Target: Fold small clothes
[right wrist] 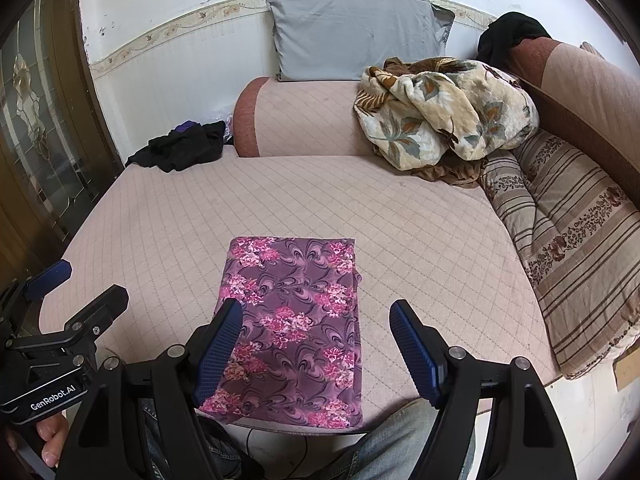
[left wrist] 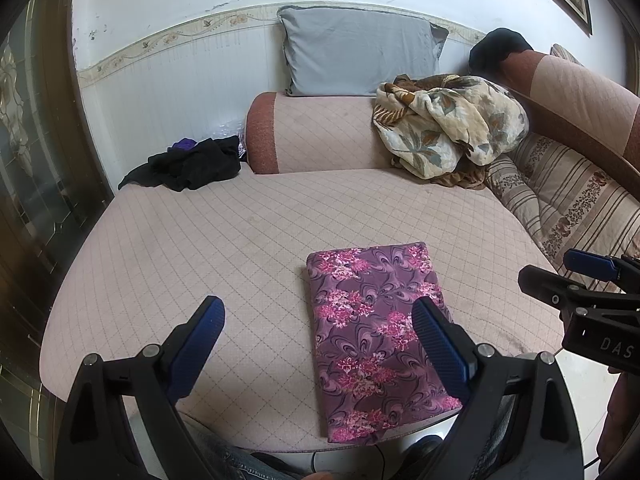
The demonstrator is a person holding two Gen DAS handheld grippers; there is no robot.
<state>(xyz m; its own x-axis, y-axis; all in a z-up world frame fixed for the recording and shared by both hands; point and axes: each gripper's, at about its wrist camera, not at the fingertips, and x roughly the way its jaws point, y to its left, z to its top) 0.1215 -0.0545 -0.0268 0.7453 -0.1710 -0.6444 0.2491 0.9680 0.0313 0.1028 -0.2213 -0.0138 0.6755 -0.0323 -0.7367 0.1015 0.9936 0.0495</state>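
Note:
A purple garment with pink flowers (left wrist: pixel 372 328) lies folded into a neat rectangle near the front edge of the pink quilted sofa seat (left wrist: pixel 240 240); the right wrist view shows the same garment (right wrist: pixel 296 328) lying flat. My left gripper (left wrist: pixel 318 308) hovers above the seat, open, its right finger over the garment's right side. My right gripper (right wrist: pixel 316 312) is open too, its left finger over the garment's left edge. Nothing is held between either pair of fingers. Each gripper shows at the side of the other's view.
A heap of black clothes (left wrist: pixel 192 164) lies at the seat's far left corner. A floral blanket (left wrist: pixel 448 124) is bunched at the back right beside a striped cushion (left wrist: pixel 560 200). A grey pillow (left wrist: pixel 360 52) leans on the wall. A person's jeans-clad legs (right wrist: pixel 400 440) are below the seat.

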